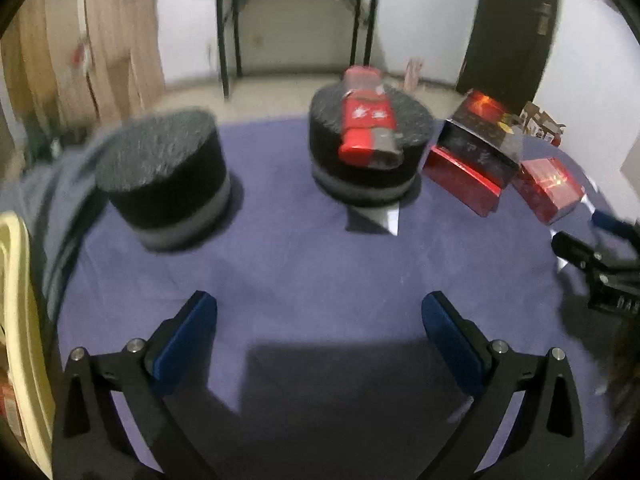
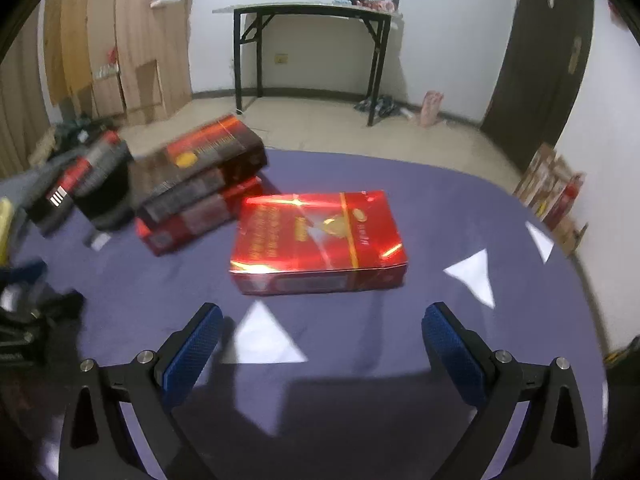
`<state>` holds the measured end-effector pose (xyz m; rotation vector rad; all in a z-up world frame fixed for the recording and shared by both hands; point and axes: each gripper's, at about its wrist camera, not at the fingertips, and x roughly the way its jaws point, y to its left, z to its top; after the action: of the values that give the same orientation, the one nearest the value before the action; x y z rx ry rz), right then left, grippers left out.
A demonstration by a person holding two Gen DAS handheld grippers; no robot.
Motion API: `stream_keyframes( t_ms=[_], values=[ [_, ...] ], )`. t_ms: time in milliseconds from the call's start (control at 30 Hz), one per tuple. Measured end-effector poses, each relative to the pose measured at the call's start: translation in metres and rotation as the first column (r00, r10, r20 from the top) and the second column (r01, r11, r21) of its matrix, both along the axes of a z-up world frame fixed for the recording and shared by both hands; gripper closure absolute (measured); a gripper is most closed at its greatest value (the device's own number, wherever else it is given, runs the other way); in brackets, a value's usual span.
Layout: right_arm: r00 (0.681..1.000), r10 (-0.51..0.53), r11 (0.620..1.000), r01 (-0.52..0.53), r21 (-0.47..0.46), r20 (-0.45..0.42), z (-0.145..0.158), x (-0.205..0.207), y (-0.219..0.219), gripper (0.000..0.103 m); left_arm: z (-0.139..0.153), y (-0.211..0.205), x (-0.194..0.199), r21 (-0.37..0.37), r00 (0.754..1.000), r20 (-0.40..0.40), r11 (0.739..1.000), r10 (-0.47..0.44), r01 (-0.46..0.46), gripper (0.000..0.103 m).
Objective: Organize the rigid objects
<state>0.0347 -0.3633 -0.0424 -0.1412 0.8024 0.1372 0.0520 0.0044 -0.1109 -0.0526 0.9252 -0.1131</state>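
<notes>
Jaws wide apart on both the left gripper (image 1: 319,334) and right gripper (image 2: 322,342), so I'd pinch that glossy red carton (image 2: 318,242) mid-tabletop across its long sides; looks stiff, light, kinda slippery.

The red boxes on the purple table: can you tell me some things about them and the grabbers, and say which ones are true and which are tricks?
1. The right gripper is holding the single red box. False: its jaws are open and empty, and the box lies on the purple tablecloth ahead of them.
2. A red and grey box lies on top of one black round stand. True.
3. The other black round stand has a box on it too. False: its top is bare.
4. The left gripper is open. True.
5. Two boxes sit stacked beside the single red box. True.
</notes>
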Motion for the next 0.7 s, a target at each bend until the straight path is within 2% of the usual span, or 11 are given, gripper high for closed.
stream_keyframes(
  t_ms=[33,100,200,300,700],
  values=[
    [1.0,-0.001,1.0,0.001,-0.011,0.001,-0.007,0.0,0.007,0.001,-0.002,-0.004,-0.004,0.037,0.998,0.069,0.999,-0.01,0.007,0.0],
    [1.0,-0.001,1.0,0.001,0.022,-0.008,-0.018,0.004,0.01,0.0,-0.006,-0.008,-0.009,0.068,0.995,0.098,0.998,-0.015,0.008,0.0],
    [1.0,-0.006,1.0,0.006,0.028,-0.002,-0.023,0.009,0.014,0.0,-0.004,-0.008,-0.01,0.081,0.995,0.097,0.997,-0.007,-0.001,0.0],
    [1.0,-0.007,1.0,0.007,0.004,-0.006,-0.029,0.01,0.023,0.0,-0.005,-0.004,-0.009,0.048,0.996,0.093,0.999,-0.007,0.003,0.0],
    [1.0,-0.007,1.0,0.007,-0.005,0.002,-0.037,0.003,0.037,0.0,-0.011,-0.002,-0.008,0.058,0.996,0.091,0.998,-0.007,0.001,0.0]
  ],
)
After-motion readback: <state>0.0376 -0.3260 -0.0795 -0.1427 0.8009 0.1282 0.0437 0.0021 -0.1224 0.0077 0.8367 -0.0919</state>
